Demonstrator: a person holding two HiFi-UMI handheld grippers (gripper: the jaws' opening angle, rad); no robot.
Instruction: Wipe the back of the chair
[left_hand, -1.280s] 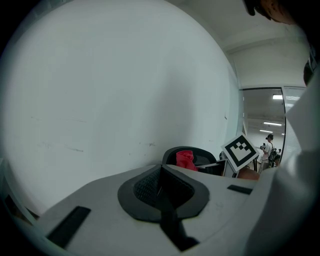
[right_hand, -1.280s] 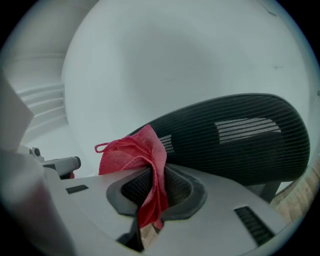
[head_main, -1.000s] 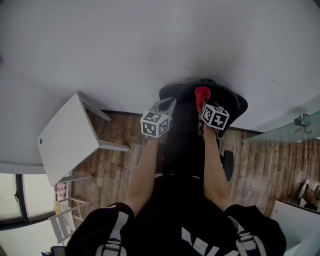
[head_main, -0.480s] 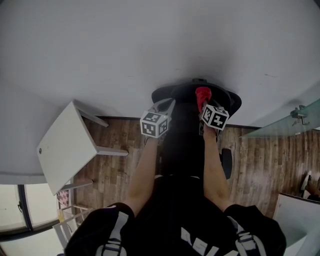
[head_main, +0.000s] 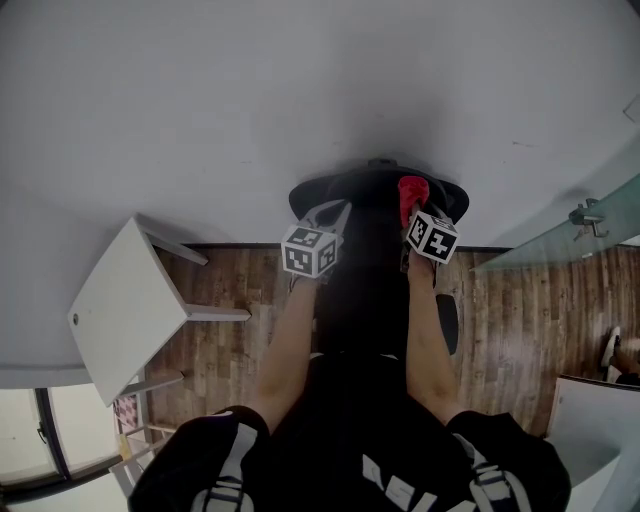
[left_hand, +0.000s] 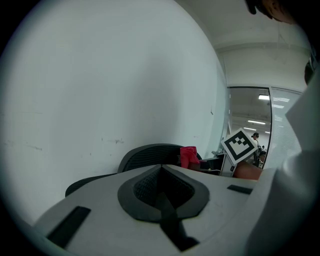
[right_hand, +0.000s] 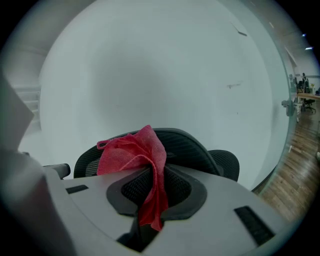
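Observation:
A black mesh office chair (head_main: 375, 190) stands against the white wall, its curved back (right_hand: 187, 145) ahead of both grippers. My right gripper (right_hand: 150, 197) is shut on a red cloth (right_hand: 135, 152), which bunches up over the jaws just before the chair back's top edge. The red cloth (head_main: 410, 192) also shows over the chair top in the head view. My left gripper (left_hand: 161, 192) is shut with nothing in it, held left of the right one, close to the chair back (left_hand: 150, 155). The red cloth (left_hand: 188, 156) shows to its right.
A white side table (head_main: 125, 305) stands on the wooden floor (head_main: 230, 290) at the left. A glass partition (head_main: 570, 235) runs along the right. The white wall (head_main: 320, 90) is directly behind the chair.
Both grippers and the chair have shifted slightly upward in the head view; the right gripper with the red cloth sits a little higher against the chair top. The side table drifted left.

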